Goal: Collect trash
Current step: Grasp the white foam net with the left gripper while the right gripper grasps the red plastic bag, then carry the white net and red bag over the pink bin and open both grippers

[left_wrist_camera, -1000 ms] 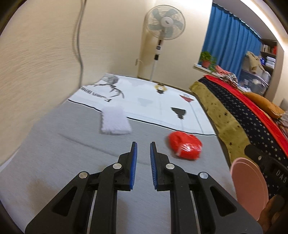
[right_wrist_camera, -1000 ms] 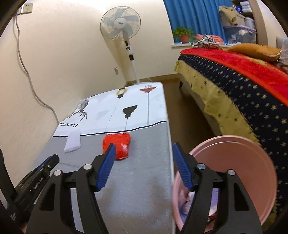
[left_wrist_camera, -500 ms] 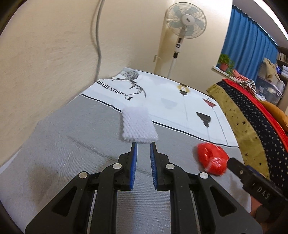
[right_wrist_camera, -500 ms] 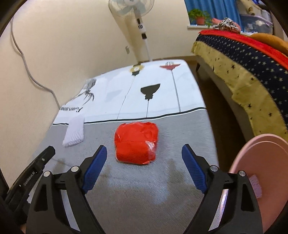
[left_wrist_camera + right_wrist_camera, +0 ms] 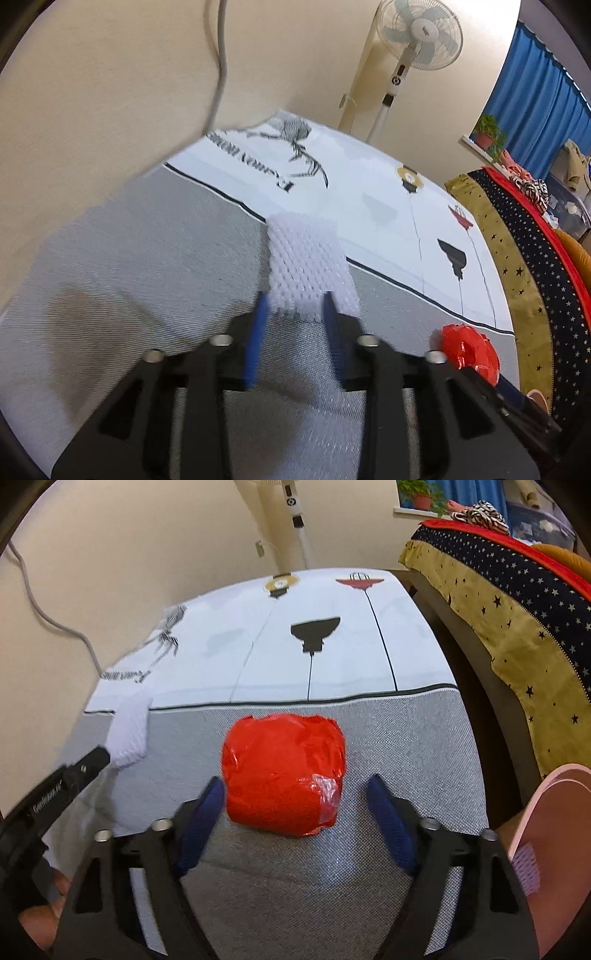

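Right wrist view: the red wrapper ball [image 5: 282, 773] lies dead ahead between my right gripper [image 5: 295, 794] fingers — jaws wide, just narrowing, not touching. My left gripper [image 5: 293, 306], just opened partway, straddles the white foam net's [image 5: 308, 267] near edge.

The carrying surface is a table [image 5: 424, 738] covered by a cloth: its near part is grey woven fabric, its far part white with black lettering, a line drawing and small lamp motifs, a dark stripe dividing the two. A white foam net [image 5: 306, 266] lies flat across that stripe, on the side nearer the wall. A crumpled red plastic bag [image 5: 284, 771] sits on the grey part, well apart from the net and closer to the table's open edge. Both rest directly on the cloth
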Tool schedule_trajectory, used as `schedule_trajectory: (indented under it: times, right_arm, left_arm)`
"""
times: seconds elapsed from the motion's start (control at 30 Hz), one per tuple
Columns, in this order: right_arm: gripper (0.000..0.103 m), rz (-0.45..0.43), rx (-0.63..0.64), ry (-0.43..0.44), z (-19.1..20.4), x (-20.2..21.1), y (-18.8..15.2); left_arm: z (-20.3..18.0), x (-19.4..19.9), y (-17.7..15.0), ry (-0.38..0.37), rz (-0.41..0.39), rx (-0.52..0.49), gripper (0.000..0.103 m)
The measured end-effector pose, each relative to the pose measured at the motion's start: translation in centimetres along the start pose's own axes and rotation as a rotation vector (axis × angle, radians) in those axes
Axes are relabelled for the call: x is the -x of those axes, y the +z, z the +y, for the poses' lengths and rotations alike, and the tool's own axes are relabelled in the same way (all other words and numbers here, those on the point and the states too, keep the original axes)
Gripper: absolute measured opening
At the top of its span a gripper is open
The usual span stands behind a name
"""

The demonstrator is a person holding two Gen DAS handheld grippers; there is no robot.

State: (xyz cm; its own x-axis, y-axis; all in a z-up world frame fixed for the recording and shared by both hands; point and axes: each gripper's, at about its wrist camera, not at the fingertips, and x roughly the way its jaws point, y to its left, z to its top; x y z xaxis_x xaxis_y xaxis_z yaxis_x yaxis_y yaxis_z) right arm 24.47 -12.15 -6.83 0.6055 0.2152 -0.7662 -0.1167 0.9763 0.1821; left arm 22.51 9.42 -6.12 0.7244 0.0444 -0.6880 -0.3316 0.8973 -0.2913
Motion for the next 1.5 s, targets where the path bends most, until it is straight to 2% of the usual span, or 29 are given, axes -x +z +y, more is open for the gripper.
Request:
schedule_trajectory:
  times: [0.07,0.2,0.33,0.4,0.7,0.73,0.77,0.8,0.83,0.87,1.2,1.5]
  right_arm:
    - [0.059,-0.002,0.006,-0.007,0.0,0.0,0.0]
    - [0.056,-0.007,0.007,0.006,-0.2,0.1,-0.1]
    - [0.055,-0.018,-0.006,0.012,-0.5,0.6,-0.3]
    - [0.055,-0.022,-0.019,0.02,-0.8,0.8,-0.3]
    - [0.055,-0.042,-0.015,0.039,-1.0,1.8,-0.4]
    - [0.055,-0.044,-0.016,0.04,-1.0,1.9,-0.3]
    - [0.055,-0.047,-0.018,0.039,-1.1,2.1,-0.3]
    - [0.055,-0.05,-0.018,0.038,-1.2,2.3,-0.3]
    - [0.055,-0.053,-0.019,0.038,-1.3,2.5,-0.3]
    - [0.055,-0.057,-0.02,0.039,-1.3,2.8,-0.2]
    - [0.055,-0.106,-0.024,0.029,-2.2,7.1,-0.8]
    - [0.055,-0.179,-0.017,0.013,-2.7,12.9,-1.4]
  left_arm:
    - [0.0,-0.4,0.1,0.01,0.009,0.009,0.035]
    - [0.1,-0.7,0.2,0.025,0.013,0.023,0.035]
    - [0.5,-0.5,0.3,0.054,0.002,0.046,0.037]
    - [0.6,-0.7,0.5,0.058,0.003,0.049,0.044]
    - [0.1,-1.8,1.0,0.037,0.041,0.031,0.047]
    - [0.0,-1.8,0.9,0.035,0.044,0.023,0.044]
    - [-0.2,-1.8,0.9,0.03,0.048,0.014,0.027]
    - [-0.3,-1.9,0.8,0.022,0.056,0.007,0.02]
    - [-0.4,-1.8,0.7,0.015,0.056,0.0,0.019]
    - [-0.5,-1.6,0.6,0.009,0.052,-0.007,0.009]
    - [-2.1,1.6,-0.5,-0.007,0.012,-0.113,0.008]
    - [-3.2,6.5,-1.6,-0.051,-0.036,-0.189,0.008]
